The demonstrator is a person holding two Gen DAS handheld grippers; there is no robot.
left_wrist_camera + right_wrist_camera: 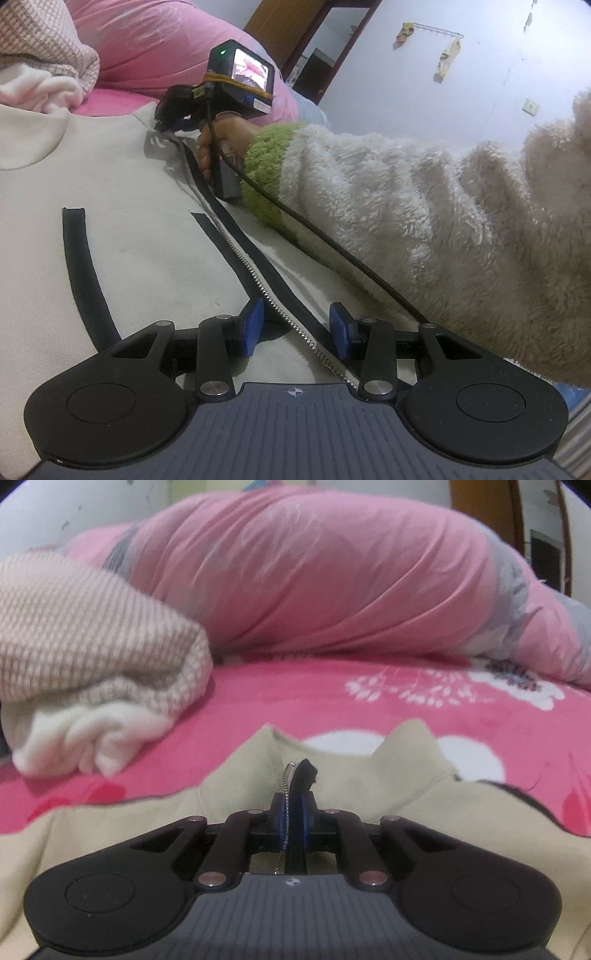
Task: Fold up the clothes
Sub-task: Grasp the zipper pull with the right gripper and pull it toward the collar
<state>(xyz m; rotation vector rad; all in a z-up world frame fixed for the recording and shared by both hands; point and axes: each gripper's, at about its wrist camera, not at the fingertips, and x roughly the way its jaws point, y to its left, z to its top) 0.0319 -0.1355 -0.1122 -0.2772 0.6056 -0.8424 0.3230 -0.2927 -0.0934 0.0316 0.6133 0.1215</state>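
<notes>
Jacket (129, 236), cream zip-up, lies flat on pink bedsheet (369, 709). Right gripper (294, 821) pinches zipper edge (303, 775) nr collar; left gripper (296, 326) gapes, straddling zipper, unclamped. Prob aligning front; next: fold sides.

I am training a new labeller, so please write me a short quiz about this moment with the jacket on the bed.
1. True or false: the right tongs are shut on the zipper edge of the cream jacket.
2. The left tongs are: A) open, with the zipper edge between them; B) shut on a sleeve; C) holding a pillow.
3. What colour is the bed cover under the jacket?

Key: 1 true; 2 A; 3 pink.
</notes>
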